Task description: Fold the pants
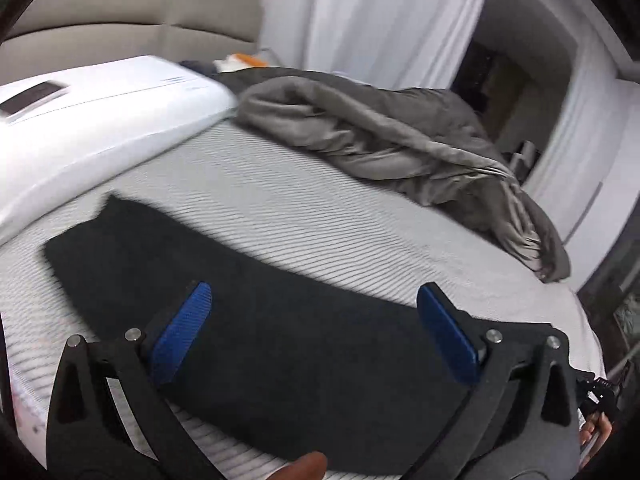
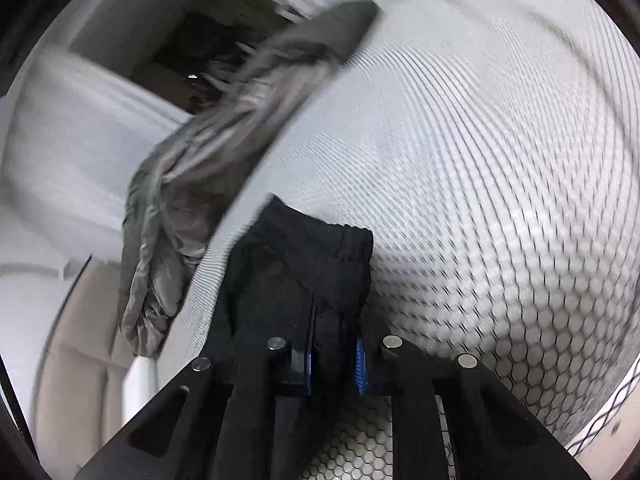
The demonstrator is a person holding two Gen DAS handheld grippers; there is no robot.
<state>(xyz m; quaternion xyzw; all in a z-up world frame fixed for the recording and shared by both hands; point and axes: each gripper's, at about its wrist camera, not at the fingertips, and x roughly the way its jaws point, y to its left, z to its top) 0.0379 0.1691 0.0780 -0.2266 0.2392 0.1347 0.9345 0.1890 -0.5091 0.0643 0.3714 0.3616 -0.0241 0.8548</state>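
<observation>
the black pants (image 1: 256, 320) are being shown laid out flat as a long dark band on the bed (image 1: 320, 216), whose cover is being seen in the left wrist view as a pale striped sheet and in the right wrist view as a honeycomb-patterned surface (image 2: 500, 220). the left gripper (image 1: 312, 332) is being held above the pants with its jaws spread wide; the two blue pads (image 1: 182, 332) are being kept well apart, nothing is being gripped between them, and whether the tips are touching the cloth cannot be told. a fingertip (image 1: 308, 466) is being glimpsed at the bottom edge of that view. the right gripper (image 2: 335, 356) is being shown with its jaws drawn in close together, and a bunched part of the pants (image 2: 304, 276) is being pinched between the blue pads (image 2: 360, 364); a gathered, ribbed edge of the garment is being seen just ahead of the fingers, resting on the patterned cover. a crumpled grey blanket (image 1: 400, 144) is being shown lying on the far side of the bed, well apart from the pants in the left wrist view, and appearing again beside the garment in the blurred right wrist view (image 2: 192, 184). a white pillow (image 1: 100, 120) is being seen at the head of the bed, near one end of the pants, with a white curtain (image 1: 380, 12) hanging behind.
</observation>
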